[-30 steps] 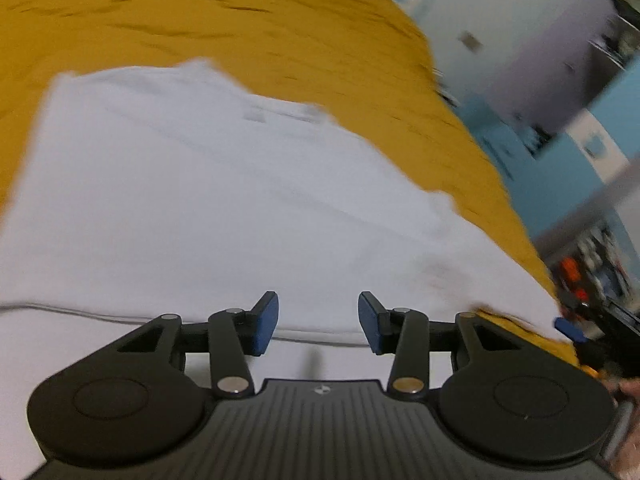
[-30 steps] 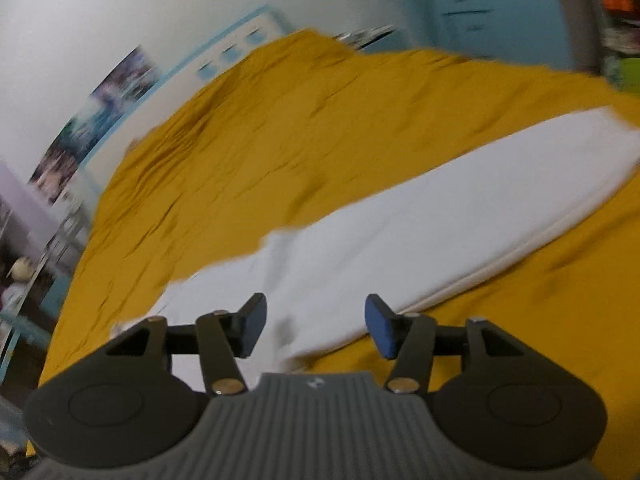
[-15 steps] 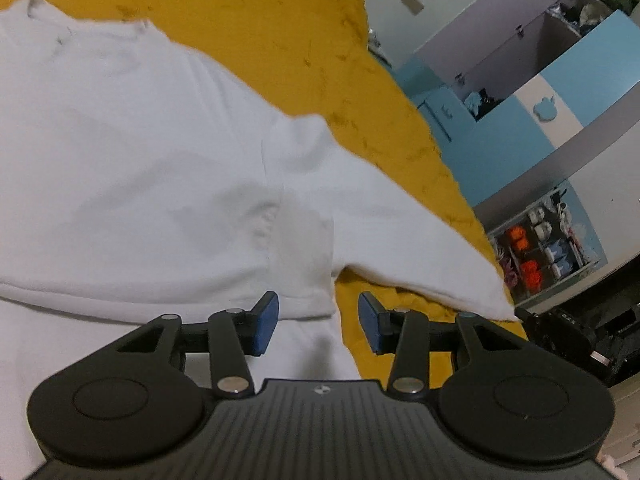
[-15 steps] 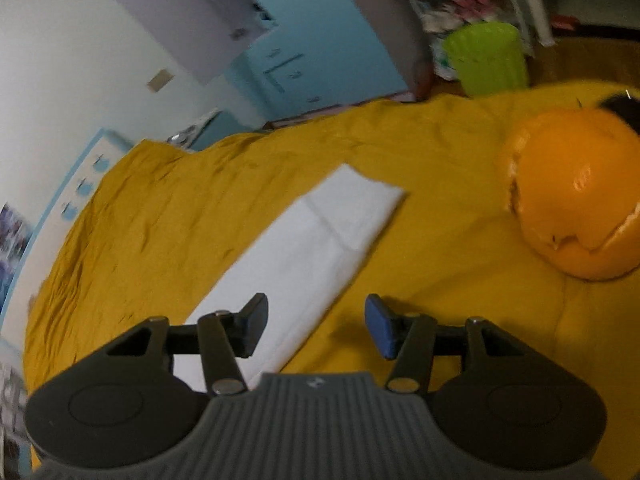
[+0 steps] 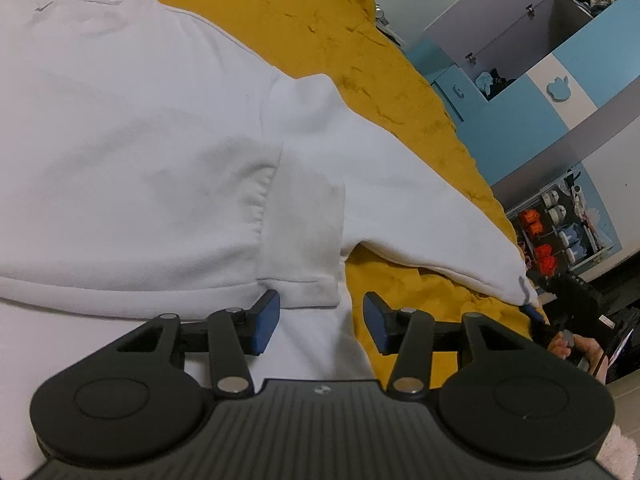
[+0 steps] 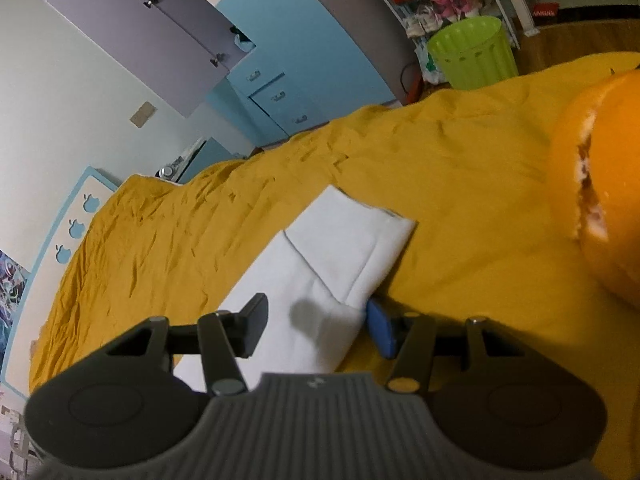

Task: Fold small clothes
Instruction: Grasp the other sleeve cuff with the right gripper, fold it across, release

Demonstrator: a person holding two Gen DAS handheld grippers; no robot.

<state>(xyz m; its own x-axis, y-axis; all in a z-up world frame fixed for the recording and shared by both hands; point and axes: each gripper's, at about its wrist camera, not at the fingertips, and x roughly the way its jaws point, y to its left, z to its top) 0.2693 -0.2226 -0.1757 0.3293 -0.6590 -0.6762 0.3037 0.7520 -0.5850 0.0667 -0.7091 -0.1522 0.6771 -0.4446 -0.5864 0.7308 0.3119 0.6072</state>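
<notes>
A white long-sleeved sweatshirt (image 5: 132, 152) lies flat on the mustard bedspread (image 5: 304, 12). Its right sleeve (image 5: 404, 208) stretches out to the right, ending in a cuff (image 6: 352, 248). My left gripper (image 5: 318, 320) is open, just above the folded-up hem by the armpit, holding nothing. My right gripper (image 6: 316, 318) is open with the sleeve lying between its fingers, just behind the cuff. It also shows in the left wrist view (image 5: 534, 312) at the cuff's tip.
An orange rounded cushion (image 6: 600, 200) sits on the bed at the right of the right wrist view. A green ribbed bin (image 6: 472, 52), blue-grey cabinets (image 6: 280, 40) and shelves of shoes (image 5: 560, 232) stand beyond the bed's edge.
The left gripper has swung right from the shirt's body to the armpit and hem corner. The right gripper has travelled along the sleeve to its cuff and now straddles it. Both stayed open.
</notes>
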